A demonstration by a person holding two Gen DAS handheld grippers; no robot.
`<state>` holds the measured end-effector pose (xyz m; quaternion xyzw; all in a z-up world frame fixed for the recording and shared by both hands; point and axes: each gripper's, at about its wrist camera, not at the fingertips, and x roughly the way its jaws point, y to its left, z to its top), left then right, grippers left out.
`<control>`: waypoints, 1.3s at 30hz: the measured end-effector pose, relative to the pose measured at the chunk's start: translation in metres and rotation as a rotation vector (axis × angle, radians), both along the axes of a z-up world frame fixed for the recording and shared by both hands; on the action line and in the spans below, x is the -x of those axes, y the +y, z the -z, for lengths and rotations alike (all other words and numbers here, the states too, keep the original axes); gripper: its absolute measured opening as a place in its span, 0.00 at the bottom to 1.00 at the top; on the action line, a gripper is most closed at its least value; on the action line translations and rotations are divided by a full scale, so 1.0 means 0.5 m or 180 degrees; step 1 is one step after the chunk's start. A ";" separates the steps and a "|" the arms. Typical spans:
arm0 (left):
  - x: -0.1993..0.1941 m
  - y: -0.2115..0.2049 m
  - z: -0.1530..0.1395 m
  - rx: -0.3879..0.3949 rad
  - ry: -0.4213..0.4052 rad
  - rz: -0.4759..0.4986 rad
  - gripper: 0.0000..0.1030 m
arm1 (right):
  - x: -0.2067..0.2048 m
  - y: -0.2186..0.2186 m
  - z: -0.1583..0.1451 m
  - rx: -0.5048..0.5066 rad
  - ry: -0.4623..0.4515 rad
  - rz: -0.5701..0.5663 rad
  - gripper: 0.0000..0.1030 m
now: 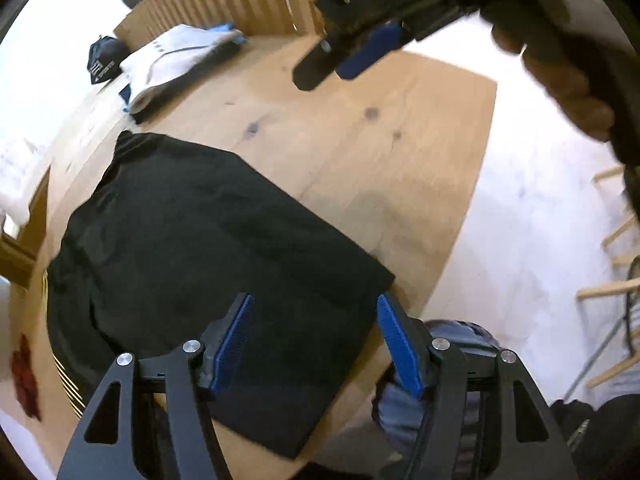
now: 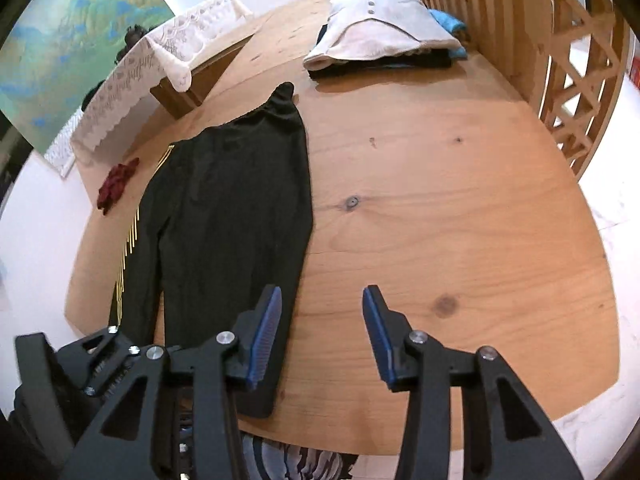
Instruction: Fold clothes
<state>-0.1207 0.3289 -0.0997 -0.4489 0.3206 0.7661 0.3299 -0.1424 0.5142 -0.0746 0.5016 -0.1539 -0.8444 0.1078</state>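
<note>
Across the lower half of the left wrist view I see my left gripper (image 1: 316, 312) with its black arms and blue ribbed pads spread wide, jaws released and holding nothing. Under and beyond it lies the black garment (image 1: 208, 240), spread flat from the centre to the lower left of the frame on the light wooden table (image 1: 360, 140). At the upper left sits a stack of folded clothes topped by a white piece (image 1: 176, 60), with a black bag bearing white lettering (image 1: 105, 60) just beside it. At the top right my right gripper (image 1: 344, 60) hangs blurred above the table; I cannot tell from this view how its jaws stand. A hand (image 1: 560, 80) grips it at the right edge.

Along the bottom of the right wrist view, my right gripper (image 2: 322, 320) shows its pads well apart, empty. Its left finger overlaps the near end of the black garment (image 2: 232, 208), which runs from bottom centre up toward the upper middle. Thin yellow stripes (image 2: 130, 248) edge its left side, and a small dark red fabric piece (image 2: 117, 184) lies near them. The folded stack (image 2: 380, 36) rests at the top.
</note>
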 end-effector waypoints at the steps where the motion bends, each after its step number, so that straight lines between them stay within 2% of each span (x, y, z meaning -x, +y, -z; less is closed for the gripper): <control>1: 0.002 0.013 0.008 0.0083 0.0034 -0.0002 0.60 | -0.003 0.010 0.004 0.0007 0.0012 -0.0005 0.41; 4: 0.009 0.047 0.029 0.0303 0.0100 -0.0019 0.60 | -0.011 0.028 0.015 0.0072 0.0046 -0.0039 0.41; 7: 0.011 0.068 0.038 0.0355 -0.0042 -0.0047 0.60 | -0.012 0.041 0.021 0.0103 0.0063 -0.0047 0.41; 13: 0.002 0.094 0.039 0.0388 -0.0248 -0.0081 0.62 | -0.007 0.033 0.026 0.0076 0.0074 -0.0136 0.41; 17: 0.014 0.108 0.045 0.0303 -0.0595 -0.0242 0.62 | 0.004 0.017 0.028 0.0016 0.0057 -0.0201 0.41; 21: 0.030 0.109 0.062 0.0431 -0.0638 -0.0401 0.62 | 0.021 0.010 0.029 -0.0040 0.0032 -0.0236 0.41; 23: 0.037 0.103 0.067 0.0401 -0.0716 -0.0445 0.62 | 0.024 0.009 0.025 -0.0056 0.0044 -0.0214 0.41; 25: 0.045 0.094 0.067 0.0272 -0.0879 -0.0453 0.54 | 0.025 0.007 0.022 -0.0034 0.0058 -0.0218 0.41; 27: 0.049 0.087 0.064 0.0179 -0.0938 -0.0435 0.28 | 0.026 0.004 0.019 -0.0026 0.0072 -0.0227 0.41; 29: 0.048 0.083 0.061 0.0174 -0.0872 -0.0360 0.08 | 0.028 0.000 0.019 -0.0056 0.0074 -0.0241 0.41; 33: 0.051 0.067 0.056 0.0002 -0.0975 -0.0286 0.04 | 0.034 -0.003 0.017 -0.0069 0.0065 -0.0233 0.41; 37: 0.066 0.030 0.025 -0.0480 -0.1165 -0.0419 0.04 | 0.053 0.007 0.015 0.0046 0.0046 -0.0186 0.41; 39: 0.064 0.003 -0.002 -0.0750 -0.1167 -0.0501 0.04 | 0.073 0.014 0.012 0.0123 0.0043 -0.0176 0.41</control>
